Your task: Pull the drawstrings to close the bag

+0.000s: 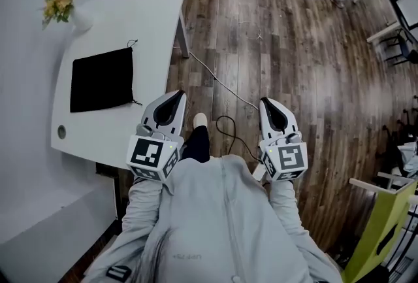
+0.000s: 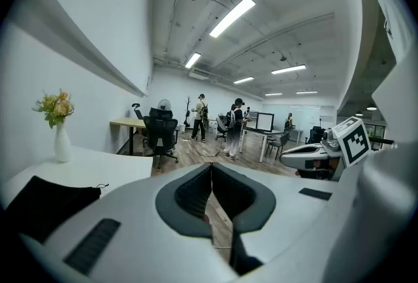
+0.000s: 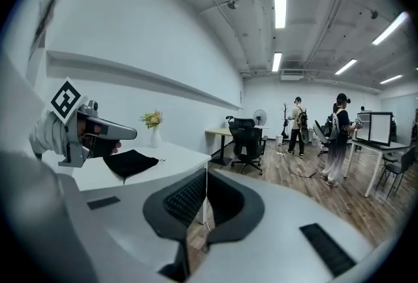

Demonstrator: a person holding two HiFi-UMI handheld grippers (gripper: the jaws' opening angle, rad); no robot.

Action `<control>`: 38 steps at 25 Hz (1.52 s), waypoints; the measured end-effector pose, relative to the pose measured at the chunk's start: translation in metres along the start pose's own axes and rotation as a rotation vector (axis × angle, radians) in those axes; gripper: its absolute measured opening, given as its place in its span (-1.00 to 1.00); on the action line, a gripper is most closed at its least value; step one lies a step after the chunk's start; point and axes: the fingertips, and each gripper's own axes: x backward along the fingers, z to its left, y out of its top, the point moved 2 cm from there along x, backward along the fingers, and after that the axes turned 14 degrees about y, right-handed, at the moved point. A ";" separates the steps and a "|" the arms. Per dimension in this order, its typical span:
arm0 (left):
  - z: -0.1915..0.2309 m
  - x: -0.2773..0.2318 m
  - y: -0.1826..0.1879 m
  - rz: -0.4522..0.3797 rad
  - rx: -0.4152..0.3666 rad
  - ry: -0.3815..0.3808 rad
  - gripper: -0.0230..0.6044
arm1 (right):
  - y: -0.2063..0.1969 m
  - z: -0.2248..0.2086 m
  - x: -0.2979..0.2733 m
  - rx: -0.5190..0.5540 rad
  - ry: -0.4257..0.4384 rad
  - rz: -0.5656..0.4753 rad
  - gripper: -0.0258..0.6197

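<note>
Left gripper: clenched on nothing; in the left gripper view its dark pads meet along one line, with only the wooden floor seen below them.
Right gripper: also clenched and empty; in the right gripper view the pads close on each other.
Left arm pose: the grey sleeve comes forward from the torso and the gripper points ahead, tipped a little downward, with its marker cube nearest the body.
Right arm pose: it mirrors the left, with the sleeve at the waist, the gripper held ahead and slightly down, and the cube at the back.
Spacing: the two grippers sit side by side at about the same height, apart from each other, on either side of the person's shoe.
Bag: black, lying flat on the white table, left of and beyond the left gripper; neither gripper touches it.
Drawstrings: thin black ends show at the bag's right corners, lying loose on the tabletop.
Other table items: a white vase of flowers stands at the far corner.
Floor: a thin cable runs from the table leg toward the person.
Background: people stand among desks far off.
</note>
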 end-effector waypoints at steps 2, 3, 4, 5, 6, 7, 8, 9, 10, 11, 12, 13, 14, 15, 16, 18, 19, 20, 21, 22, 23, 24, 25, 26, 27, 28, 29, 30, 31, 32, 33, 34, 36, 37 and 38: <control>0.010 -0.021 0.010 0.000 0.004 -0.003 -0.84 | 0.012 -0.010 -0.024 0.010 0.020 0.002 -0.85; 0.016 -0.030 0.015 0.000 0.007 -0.003 -0.84 | 0.017 -0.015 -0.036 0.015 0.028 0.003 -0.85; 0.022 -0.039 0.019 -0.001 0.011 -0.001 -0.84 | 0.023 -0.020 -0.048 0.018 0.035 0.005 -0.85; 0.028 -0.047 0.024 -0.002 0.016 0.002 -0.84 | 0.029 -0.024 -0.060 0.021 0.042 0.007 -0.85; 0.035 -0.056 0.028 -0.003 0.021 0.007 -0.84 | 0.034 -0.028 -0.072 0.024 0.048 0.009 -0.85; 0.042 -0.063 0.031 -0.005 0.028 0.013 -0.84 | 0.038 -0.031 -0.083 0.026 0.056 0.012 -0.85; 0.049 -0.070 0.034 -0.007 0.034 0.019 -0.84 | 0.042 -0.034 -0.094 0.028 0.065 0.016 -0.85; 0.056 -0.076 0.037 -0.008 0.041 0.026 -0.84 | 0.045 -0.036 -0.104 0.030 0.075 0.021 -0.85; 0.063 -0.081 0.038 -0.010 0.048 0.035 -0.84 | 0.048 -0.037 -0.114 0.032 0.087 0.026 -0.85; 0.071 -0.084 0.039 -0.010 0.055 0.044 -0.84 | 0.051 -0.038 -0.125 0.035 0.099 0.030 -0.85; 0.079 -0.087 0.040 -0.010 0.064 0.055 -0.84 | 0.054 -0.037 -0.136 0.039 0.111 0.034 -0.85; 0.087 -0.089 0.039 -0.009 0.073 0.067 -0.84 | 0.057 -0.035 -0.147 0.044 0.125 0.038 -0.85; 0.096 -0.089 0.039 -0.008 0.081 0.082 -0.84 | 0.060 -0.033 -0.158 0.050 0.141 0.040 -0.85; 0.106 -0.089 0.038 -0.006 0.089 0.098 -0.84 | 0.064 -0.029 -0.169 0.056 0.158 0.042 -0.85; 0.115 -0.089 0.037 -0.006 0.096 0.117 -0.84 | 0.067 -0.025 -0.180 0.065 0.177 0.042 -0.85; 0.133 -0.086 0.036 -0.006 0.111 0.163 -0.84 | 0.073 -0.015 -0.201 0.084 0.225 0.045 -0.85; 0.141 -0.083 0.036 -0.007 0.121 0.193 -0.84 | 0.077 -0.011 -0.211 0.095 0.257 0.047 -0.85; 0.149 -0.080 0.036 -0.009 0.132 0.228 -0.84 | 0.080 -0.006 -0.222 0.106 0.294 0.048 -0.85; 0.156 -0.077 0.036 -0.012 0.143 0.265 -0.84 | 0.084 -0.002 -0.233 0.117 0.333 0.049 -0.85; 0.165 -0.074 0.036 -0.014 0.153 0.304 -0.84 | 0.087 0.002 -0.246 0.128 0.371 0.052 -0.85; 0.173 -0.072 0.035 -0.015 0.163 0.342 -0.84 | 0.091 0.007 -0.258 0.139 0.408 0.055 -0.85; 0.181 -0.069 0.034 -0.015 0.174 0.380 -0.84 | 0.094 0.012 -0.270 0.150 0.445 0.058 -0.85; 0.190 -0.067 0.033 -0.017 0.186 0.418 -0.84 | 0.097 0.017 -0.283 0.162 0.484 0.061 -0.85; 0.198 -0.064 0.033 -0.018 0.200 0.457 -0.84 | 0.101 0.023 -0.295 0.175 0.524 0.064 -0.85; 0.206 -0.061 0.033 -0.021 0.214 0.499 -0.84 | 0.105 0.028 -0.308 0.188 0.566 0.066 -0.85; 0.215 -0.058 0.032 -0.023 0.228 0.542 -0.84 | 0.108 0.034 -0.321 0.201 0.609 0.069 -0.85; 0.224 -0.054 0.031 -0.025 0.244 0.588 -0.84 | 0.111 0.041 -0.335 0.214 0.654 0.072 -0.85; 0.233 -0.050 0.030 -0.026 0.260 0.635 -0.84 | 0.114 0.048 -0.349 0.228 0.700 0.077 -0.85; 0.243 -0.046 0.027 -0.027 0.279 0.683 -0.84 | 0.117 0.056 -0.364 0.243 0.746 0.083 -0.85; 0.253 -0.041 0.025 -0.028 0.300 0.733 -0.84 | 0.121 0.065 -0.379 0.259 0.793 0.086 -0.85; 0.262 -0.036 0.022 -0.028 0.322 0.785 -0.84 | 0.126 0.073 -0.395 0.277 0.840 0.087 -0.85; 0.271 -0.031 0.020 -0.029 0.343 0.837 -0.84 | 0.132 0.082 -0.410 0.297 0.888 0.085 -0.85; 0.283 -0.021 0.017 -0.034 0.383 0.946 -0.84 | 0.145 0.097 -0.436 0.338 0.983 0.080 -0.85; 0.288 -0.015 0.016 -0.039 0.402 1.001 -0.84 | 0.150 0.104 -0.448 0.357 1.028 0.078 -0.85; 0.292 -0.009 0.016 -0.044 0.419 1.055 -0.84 | 0.154 0.112 -0.458 0.374 1.072 0.078 -0.85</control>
